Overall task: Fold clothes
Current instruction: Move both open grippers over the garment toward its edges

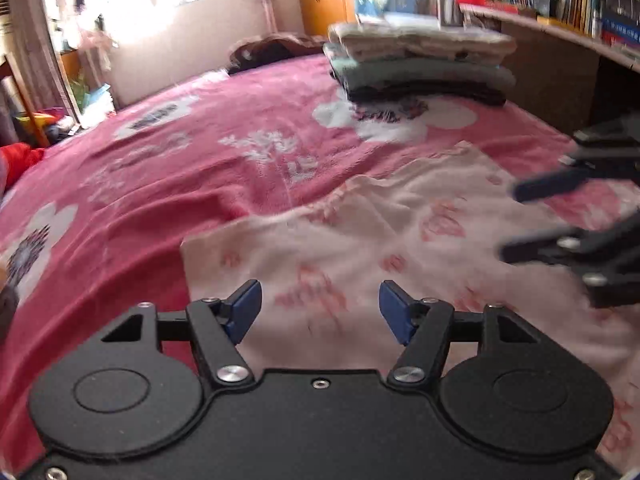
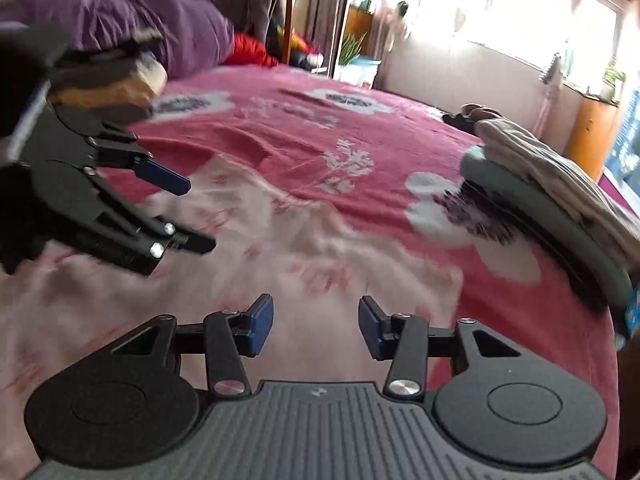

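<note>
Left wrist: garment (image 1: pixel 360 248) (pale, flat)

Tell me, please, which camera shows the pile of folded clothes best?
The left wrist view: the pile of folded clothes faces the camera there, its layers distinct. In the right wrist view the pile sits at the right edge, stretched and partly cut off.

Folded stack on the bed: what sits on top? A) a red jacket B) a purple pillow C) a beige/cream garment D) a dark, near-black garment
C. In the left wrist view the folded stack shows a beige/cream garment on top, a grey-green one under it and a dark one at the bottom, all resting on the pink bedspread.
</note>
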